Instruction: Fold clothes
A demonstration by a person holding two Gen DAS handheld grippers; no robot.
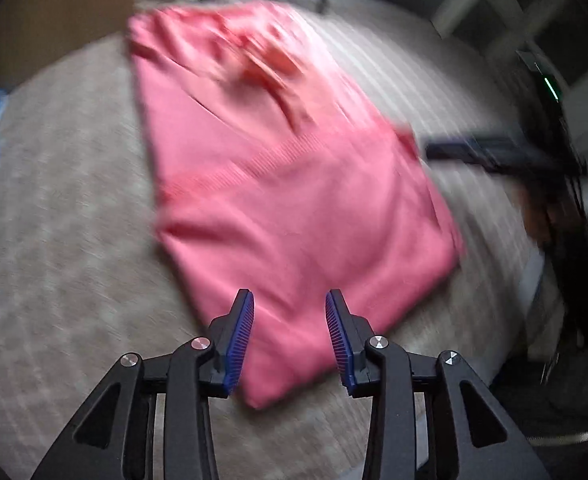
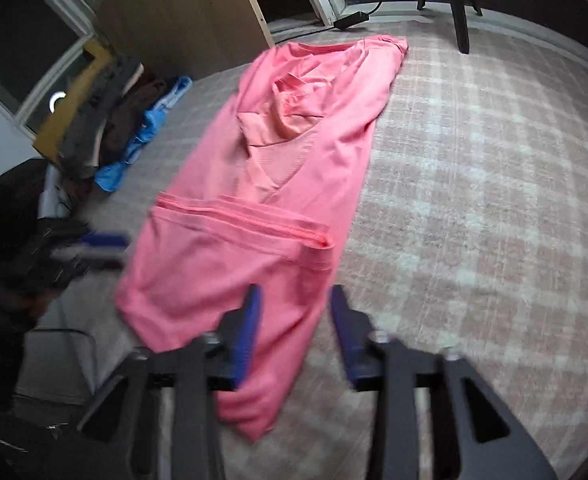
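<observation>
On the checked bed cover (image 2: pixel 474 184) a pink garment (image 2: pixel 253 216) was laid partly folded | left hand-held gripper (image 1: pixel 289 312) was held wide apart, nothing gripped, over the near edge | right hand-held gripper (image 2: pixel 294 308) likewise spread and empty | other clothes (image 2: pixel 133 128) were piled at the bed's far-left edge.

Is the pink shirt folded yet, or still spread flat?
Partly folded: the pink shirt lies as a long narrow strip on the carpet, sleeves tucked inward, not yet folded lengthwise.
</observation>
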